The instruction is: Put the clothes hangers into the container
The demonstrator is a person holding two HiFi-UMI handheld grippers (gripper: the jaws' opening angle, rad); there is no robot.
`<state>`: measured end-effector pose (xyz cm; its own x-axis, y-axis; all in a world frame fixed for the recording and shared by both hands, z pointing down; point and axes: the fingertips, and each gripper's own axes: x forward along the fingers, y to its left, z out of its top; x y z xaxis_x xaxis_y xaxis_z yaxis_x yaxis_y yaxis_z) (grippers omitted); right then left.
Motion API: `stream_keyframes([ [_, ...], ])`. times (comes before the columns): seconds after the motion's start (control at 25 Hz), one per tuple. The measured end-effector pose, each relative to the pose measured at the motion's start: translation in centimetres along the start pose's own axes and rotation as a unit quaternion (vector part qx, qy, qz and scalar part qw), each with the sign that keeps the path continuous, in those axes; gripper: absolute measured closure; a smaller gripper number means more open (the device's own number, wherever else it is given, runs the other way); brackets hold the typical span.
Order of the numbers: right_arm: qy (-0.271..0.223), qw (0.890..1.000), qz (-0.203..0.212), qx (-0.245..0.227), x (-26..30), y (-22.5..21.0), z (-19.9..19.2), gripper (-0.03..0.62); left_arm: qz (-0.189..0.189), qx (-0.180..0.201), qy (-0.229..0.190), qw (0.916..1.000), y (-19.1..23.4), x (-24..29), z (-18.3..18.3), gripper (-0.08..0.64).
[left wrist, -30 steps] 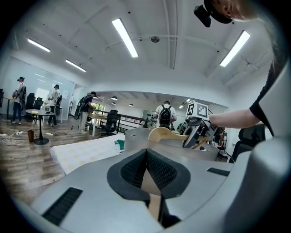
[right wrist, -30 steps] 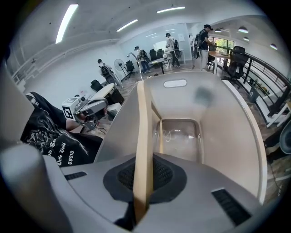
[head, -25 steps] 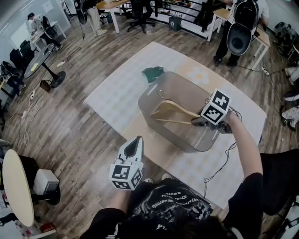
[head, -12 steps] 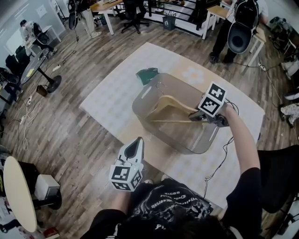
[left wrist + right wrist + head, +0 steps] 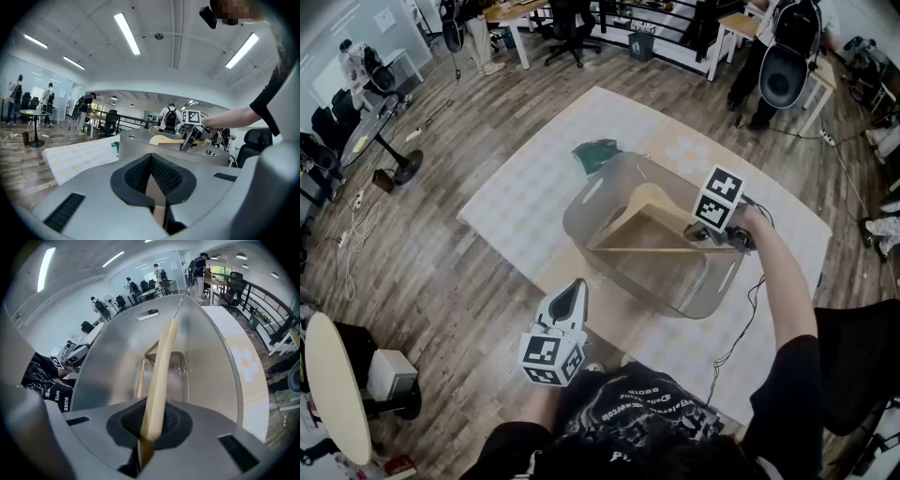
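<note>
Wooden triangular hanger [image 5: 656,249] sat clamped in the right gripper [image 5: 713,241], reaching into the translucent, round-cornered plastic container [image 5: 574,221]. The left gripper [image 5: 571,291] had its jaws together, empty.

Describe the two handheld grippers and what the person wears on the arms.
Both the left gripper and the right gripper have pale grey shells, each carrying a white cube with black square markers. The fingers are lined with black textured pads. A thin black cable trails from the right gripper. The person wears a black short-sleeved T-shirt with white lettering.
</note>
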<state>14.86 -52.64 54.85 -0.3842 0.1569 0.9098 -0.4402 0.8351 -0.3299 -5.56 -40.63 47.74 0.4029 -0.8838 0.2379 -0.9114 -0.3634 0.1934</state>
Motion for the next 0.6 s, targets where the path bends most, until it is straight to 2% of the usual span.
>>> stream_keyframes([
  [0.44,0.015,1.000,-0.005,0.008,0.11,-0.02,0.21,0.581,-0.009,0.001,0.003,1.0000,-0.10,0.14,0.21,0.540],
  [0.6,0.045,0.998,-0.038,-0.015,0.55,-0.69,-0.10,0.581,-0.007,0.002,0.000,1.0000,0.10,0.42,0.45,0.540],
])
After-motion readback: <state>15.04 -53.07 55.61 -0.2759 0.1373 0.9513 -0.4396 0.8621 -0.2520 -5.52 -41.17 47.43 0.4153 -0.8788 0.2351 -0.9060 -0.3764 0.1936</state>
